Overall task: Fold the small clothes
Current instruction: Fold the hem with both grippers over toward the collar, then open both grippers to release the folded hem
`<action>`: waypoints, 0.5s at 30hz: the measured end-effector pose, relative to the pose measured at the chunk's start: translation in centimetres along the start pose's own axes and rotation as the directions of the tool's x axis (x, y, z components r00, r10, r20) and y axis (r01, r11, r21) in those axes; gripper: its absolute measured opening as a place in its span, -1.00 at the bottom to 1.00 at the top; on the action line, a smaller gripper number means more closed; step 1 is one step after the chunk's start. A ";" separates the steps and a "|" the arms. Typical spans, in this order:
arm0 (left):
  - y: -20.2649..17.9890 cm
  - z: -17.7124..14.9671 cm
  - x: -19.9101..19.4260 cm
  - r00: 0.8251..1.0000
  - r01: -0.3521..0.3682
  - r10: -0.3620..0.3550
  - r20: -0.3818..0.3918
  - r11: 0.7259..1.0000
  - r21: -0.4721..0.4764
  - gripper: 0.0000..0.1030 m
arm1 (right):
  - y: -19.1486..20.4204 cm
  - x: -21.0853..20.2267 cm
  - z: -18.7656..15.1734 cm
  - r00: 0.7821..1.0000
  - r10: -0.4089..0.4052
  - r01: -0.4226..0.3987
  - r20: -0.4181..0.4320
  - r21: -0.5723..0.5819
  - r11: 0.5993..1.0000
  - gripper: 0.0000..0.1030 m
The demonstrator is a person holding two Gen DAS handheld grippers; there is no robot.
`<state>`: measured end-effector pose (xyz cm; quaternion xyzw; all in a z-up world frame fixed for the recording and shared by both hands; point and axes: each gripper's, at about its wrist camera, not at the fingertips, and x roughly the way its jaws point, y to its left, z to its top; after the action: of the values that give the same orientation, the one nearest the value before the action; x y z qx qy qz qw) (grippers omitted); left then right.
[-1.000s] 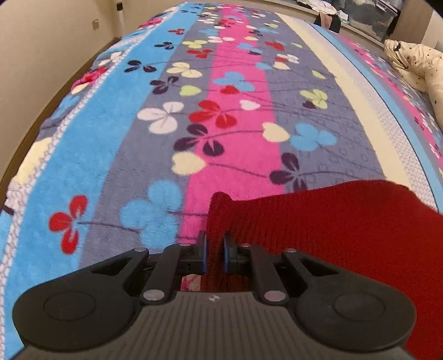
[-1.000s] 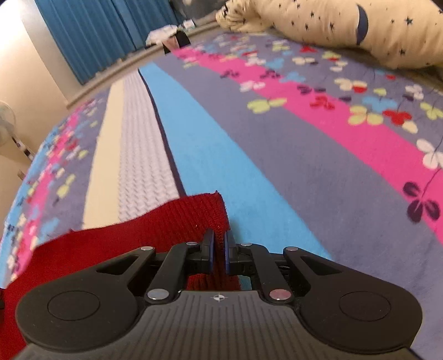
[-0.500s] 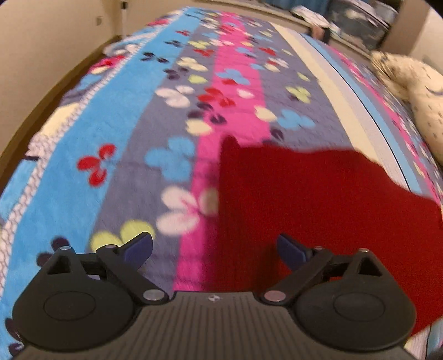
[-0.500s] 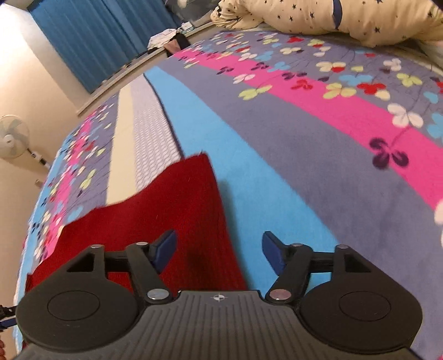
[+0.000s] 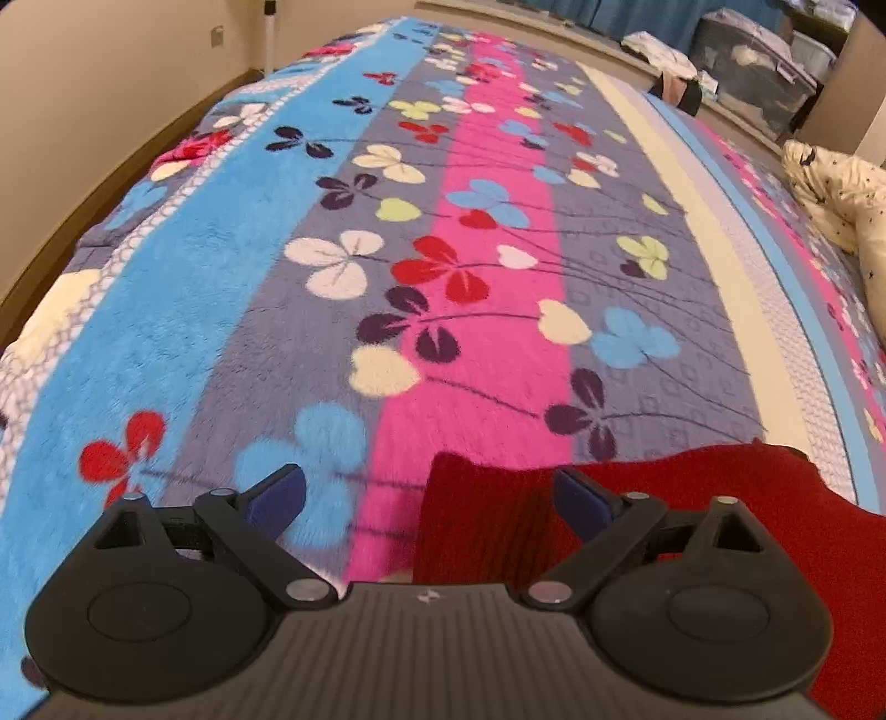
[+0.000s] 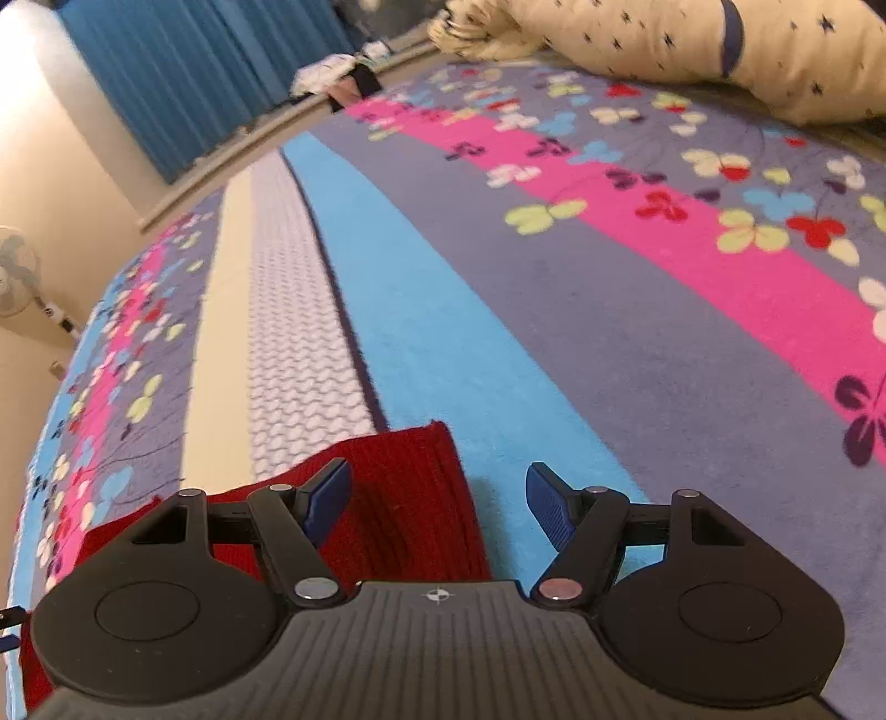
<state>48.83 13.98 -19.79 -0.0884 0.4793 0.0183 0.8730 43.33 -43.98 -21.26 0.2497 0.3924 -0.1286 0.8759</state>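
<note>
A red knitted garment (image 5: pixel 692 498) lies flat on a flowered, striped blanket (image 5: pixel 387 249). In the left wrist view my left gripper (image 5: pixel 429 495) hovers over the garment's left corner, jaws wide apart and closing, and the pads touch nothing. In the right wrist view the same red garment (image 6: pixel 404 498) shows its right corner. My right gripper (image 6: pixel 437 498) stands over that corner, jaws apart and closing, with the ribbed edge below the gap and no pad pressing on it.
A cream star-print pillow (image 6: pixel 720 50) lies at the bed's far right. Blue curtains (image 6: pixel 194 72) and a fan (image 6: pixel 14 271) stand beyond the bed. Storage boxes (image 5: pixel 758 72) and loose clothes (image 5: pixel 659 50) sit past the far end. A wall (image 5: pixel 83 111) runs along the left.
Both grippers let go of the red garment's corners and opened wide. They drew back half a second ago and have come forward over the corners again. The garment now lies flat.
</note>
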 end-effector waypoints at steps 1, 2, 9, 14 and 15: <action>-0.1 0.1 0.1 1.000 0.006 -0.006 -0.001 1.000 0.010 -0.15 | -0.1 0.2 -0.2 1.000 0.024 -0.024 0.000 0.013 1.000 -0.02; -0.2 0.0 0.1 1.000 0.017 -0.017 -0.008 1.000 0.006 -0.61 | -0.3 0.1 -0.3 0.998 0.067 -0.067 -0.001 0.030 0.997 -0.29; 0.1 0.1 -6.8 0.983 0.098 -0.095 0.159 0.995 -0.011 -0.86 | 0.7 -4.7 0.1 0.979 0.169 -0.172 0.115 0.016 0.985 -0.78; -0.3 2.0 -7.8 0.975 0.100 -0.097 0.200 0.995 -0.002 -0.86 | 1.2 -5.7 1.3 0.972 0.166 -0.167 0.166 -0.004 0.986 -0.79; -0.3 2.0 -7.0 0.978 0.089 -0.086 0.191 0.996 -0.008 -0.86 | 1.1 -5.0 1.4 0.976 0.146 -0.148 0.161 -0.002 0.989 -0.79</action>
<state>46.77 14.40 -12.81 -0.1145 0.3889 -0.0080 0.9141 41.35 -43.62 -16.29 0.2710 0.3001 -0.0851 0.9106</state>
